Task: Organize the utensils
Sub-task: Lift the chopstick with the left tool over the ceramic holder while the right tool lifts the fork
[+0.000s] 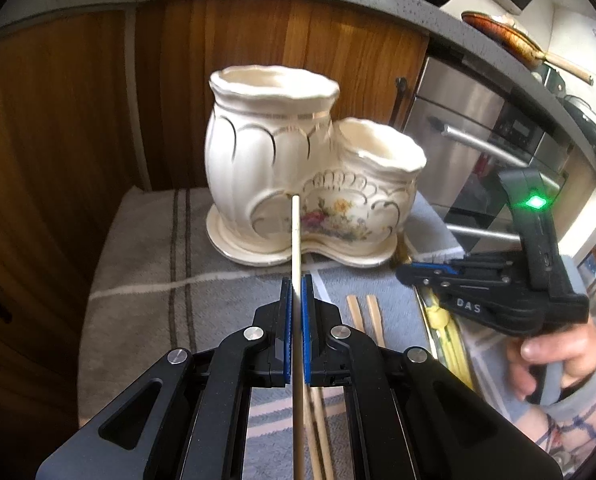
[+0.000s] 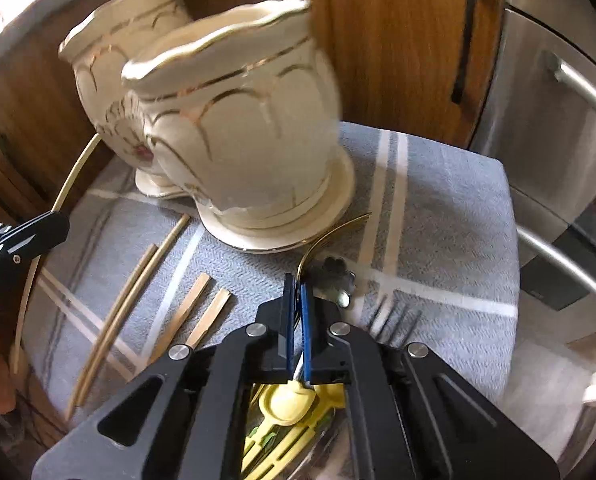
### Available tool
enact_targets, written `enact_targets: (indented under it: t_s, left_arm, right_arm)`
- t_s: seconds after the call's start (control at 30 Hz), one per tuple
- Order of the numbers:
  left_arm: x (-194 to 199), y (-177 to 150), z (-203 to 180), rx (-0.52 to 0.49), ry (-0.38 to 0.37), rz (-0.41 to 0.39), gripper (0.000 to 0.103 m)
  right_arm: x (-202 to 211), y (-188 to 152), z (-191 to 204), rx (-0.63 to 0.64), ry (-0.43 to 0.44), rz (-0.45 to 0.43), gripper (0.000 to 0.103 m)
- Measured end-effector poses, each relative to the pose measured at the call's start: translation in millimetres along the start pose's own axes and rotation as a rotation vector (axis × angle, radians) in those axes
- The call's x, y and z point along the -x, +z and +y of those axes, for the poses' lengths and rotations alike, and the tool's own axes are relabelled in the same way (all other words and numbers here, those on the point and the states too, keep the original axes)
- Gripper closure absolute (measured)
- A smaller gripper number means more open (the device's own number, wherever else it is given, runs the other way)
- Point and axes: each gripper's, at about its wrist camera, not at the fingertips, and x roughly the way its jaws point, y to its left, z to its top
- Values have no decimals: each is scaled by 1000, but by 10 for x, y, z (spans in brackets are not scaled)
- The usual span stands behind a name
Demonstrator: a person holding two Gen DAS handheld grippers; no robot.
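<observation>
Risk: your left gripper (image 1: 296, 300), clamped on 1 chopstick (image 1: 296, 236), could strike the ceramic holder (image 1: 298, 168) just ahead; right gripper (image 2: 296, 300) pinches a thin metal utensil (image 2: 318, 240) beside its base.

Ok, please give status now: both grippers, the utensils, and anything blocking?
Left gripper shut on chopstick, aimed at ceramic holder. Right gripper shut on gold fork. Loose chopsticks on cloth. Nothing blocking.

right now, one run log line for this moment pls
left gripper: shut on chopstick | right gripper: shut on fork | ceramic holder: upright on cloth | loose chopsticks: on cloth
</observation>
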Motion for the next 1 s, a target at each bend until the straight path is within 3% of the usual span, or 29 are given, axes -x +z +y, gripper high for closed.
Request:
enact_targets:
  t_s: [0.27,0.63,0.93,1.0]
  left_arm:
    - [212,166,51,14,-10,-50,98]
    - [470,626,134,43,-77,-138,98]
    - [672,1209,182,59,-151,-274,98]
    - [655,1351,166,56,-137,-295,98]
  right_arm:
    - [592,-51,181,50,6,-146,101]
    - [1438,325,530,194,-71,-426,101]
    - [1715,688,628,269,-127,-512,101]
    - [1755,769,646,284,-139,-522,101]
